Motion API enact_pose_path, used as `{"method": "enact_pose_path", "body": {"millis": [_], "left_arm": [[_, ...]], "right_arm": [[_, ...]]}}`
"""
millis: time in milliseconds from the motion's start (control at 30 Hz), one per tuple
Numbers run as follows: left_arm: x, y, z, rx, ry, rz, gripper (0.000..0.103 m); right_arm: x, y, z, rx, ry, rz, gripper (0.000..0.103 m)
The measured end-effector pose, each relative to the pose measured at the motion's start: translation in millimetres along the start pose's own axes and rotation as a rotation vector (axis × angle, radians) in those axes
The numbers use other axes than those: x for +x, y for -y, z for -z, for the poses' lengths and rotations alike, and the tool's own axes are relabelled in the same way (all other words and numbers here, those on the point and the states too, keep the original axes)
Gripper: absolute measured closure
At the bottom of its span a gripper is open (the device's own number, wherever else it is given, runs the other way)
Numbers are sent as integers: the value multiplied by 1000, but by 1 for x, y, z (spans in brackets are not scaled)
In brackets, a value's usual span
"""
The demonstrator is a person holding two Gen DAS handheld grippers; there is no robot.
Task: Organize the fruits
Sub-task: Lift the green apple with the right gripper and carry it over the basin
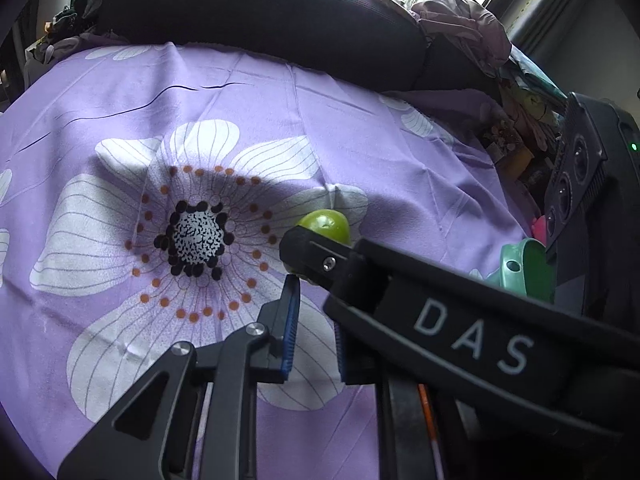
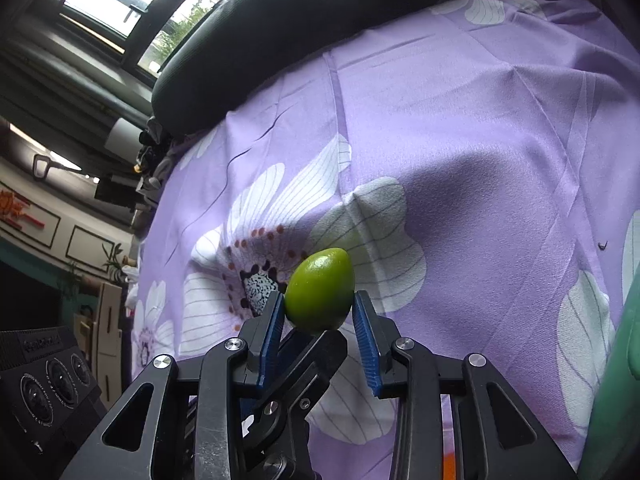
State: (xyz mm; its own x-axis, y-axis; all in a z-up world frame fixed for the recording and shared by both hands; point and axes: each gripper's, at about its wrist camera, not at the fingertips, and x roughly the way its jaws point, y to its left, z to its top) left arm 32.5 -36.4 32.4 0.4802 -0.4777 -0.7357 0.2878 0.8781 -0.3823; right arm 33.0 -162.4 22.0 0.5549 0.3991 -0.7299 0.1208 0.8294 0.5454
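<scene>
A small green egg-shaped fruit (image 2: 320, 290) sits between the blue pads of my right gripper (image 2: 320, 312), held above the purple flowered cloth (image 2: 460, 140). In the left wrist view the right gripper crosses from the right, and the same green fruit (image 1: 325, 225) shows at its tip. My left gripper (image 1: 316, 320) is lower, its jaws a little apart with nothing between them; its right finger is partly hidden behind the right gripper's body.
A dark cushion (image 1: 260, 12) lies along the far edge of the cloth. A green plastic container (image 1: 528, 268) sits at the right, also in the right wrist view (image 2: 616, 380). A black speaker box (image 1: 580, 176) and clutter stand right of the cloth.
</scene>
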Motion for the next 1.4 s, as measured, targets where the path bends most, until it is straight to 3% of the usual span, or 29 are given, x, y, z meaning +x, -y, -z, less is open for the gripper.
{"method": "enact_pose_path", "body": {"millis": [267, 667, 1067, 1400], "left_arm": [[-21, 16, 4, 62, 57, 41, 90], [-67, 75, 15, 230, 209, 184, 89], [-68, 144, 34, 370, 179, 352, 89], [-48, 178, 47, 442, 82, 431, 89]], "right_arm": [[-25, -7, 5, -12, 73, -7, 65], [-112, -7, 22, -24, 335, 12, 65], [-180, 29, 40, 53, 489, 137, 65], [-203, 64, 53, 146, 501, 228, 65]]}}
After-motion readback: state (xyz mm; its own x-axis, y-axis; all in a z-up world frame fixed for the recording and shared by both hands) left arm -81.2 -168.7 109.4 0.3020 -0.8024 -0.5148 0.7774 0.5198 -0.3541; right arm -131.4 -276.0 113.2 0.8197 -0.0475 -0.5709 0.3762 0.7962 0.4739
